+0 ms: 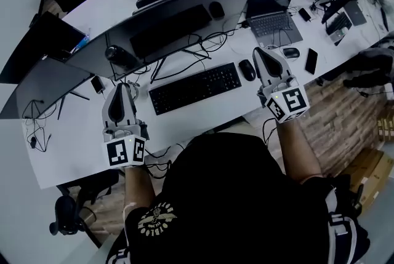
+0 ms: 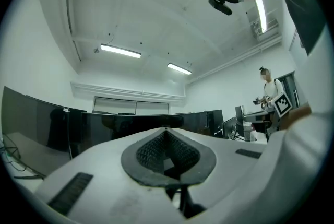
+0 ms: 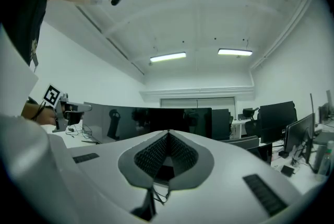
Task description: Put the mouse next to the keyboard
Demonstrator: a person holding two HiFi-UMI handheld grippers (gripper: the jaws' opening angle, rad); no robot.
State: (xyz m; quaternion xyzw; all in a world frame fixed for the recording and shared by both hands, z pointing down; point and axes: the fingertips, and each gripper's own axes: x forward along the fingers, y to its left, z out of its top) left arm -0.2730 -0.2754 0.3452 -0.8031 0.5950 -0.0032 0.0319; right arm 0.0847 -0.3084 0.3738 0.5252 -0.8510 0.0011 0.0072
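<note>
A black keyboard (image 1: 194, 88) lies on the white desk (image 1: 74, 146) in front of me. A black mouse (image 1: 247, 70) rests just off its right end, apart from both grippers. My right gripper (image 1: 259, 51) hovers to the right of the mouse, shut, with nothing in it. Left of the keyboard, my left gripper (image 1: 121, 87) is held above the desk, shut and empty too. In the left gripper view the left gripper (image 2: 167, 132) points level at the monitors, pads together. The right gripper (image 3: 168, 134) looks the same in the right gripper view.
Wide dark monitors (image 1: 166, 16) stand behind the keyboard, with cables (image 1: 184, 60) under them. A second keyboard (image 1: 170, 29) and mouse (image 1: 216, 9) lie beyond. At the right are a laptop (image 1: 271, 13), another mouse (image 1: 291, 53) and a phone (image 1: 311, 61). A person (image 2: 267, 87) stands far off.
</note>
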